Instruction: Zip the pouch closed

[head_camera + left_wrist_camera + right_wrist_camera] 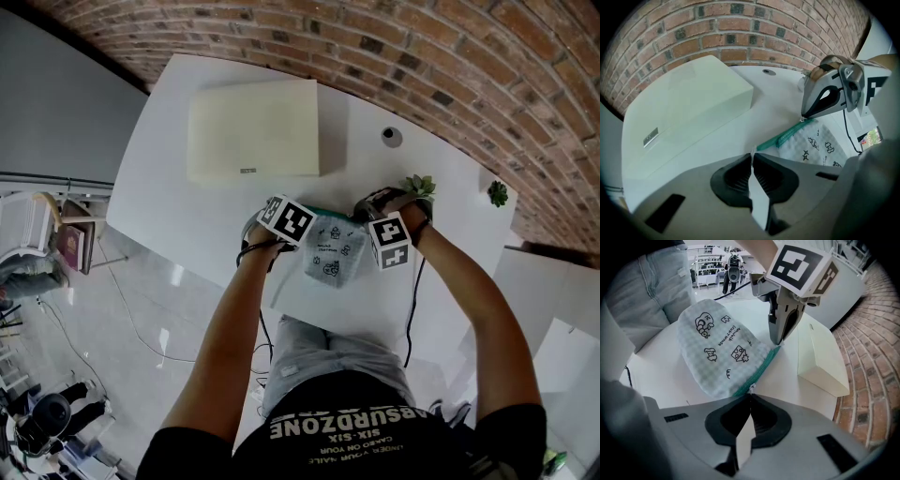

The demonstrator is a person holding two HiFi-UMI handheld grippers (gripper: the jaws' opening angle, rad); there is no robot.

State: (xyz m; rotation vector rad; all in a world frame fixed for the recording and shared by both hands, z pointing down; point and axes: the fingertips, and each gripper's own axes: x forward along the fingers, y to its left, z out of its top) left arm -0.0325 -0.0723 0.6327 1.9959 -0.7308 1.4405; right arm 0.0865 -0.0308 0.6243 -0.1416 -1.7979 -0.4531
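A pale checked pouch (333,253) with small black drawings lies on the white table (187,197), its teal zip (764,366) along the far edge. My left gripper (307,214) is shut on the pouch's left end, where a thin pale tab shows at the tips of my left gripper (752,157). My right gripper (358,216) is shut on the small metal zipper pull (751,389) at the zip's right end. In the left gripper view the zip (783,137) runs from my jaws to the right gripper (804,117). The right gripper view shows the pouch (717,352) and the left gripper (778,342) beyond it.
A cream rectangular box (253,129) lies on the table behind the pouch, close to the left gripper. A round grommet (391,137) sits near the brick wall, with two small plants (420,186) (498,193) to the right. A black cable (410,309) hangs over the near table edge.
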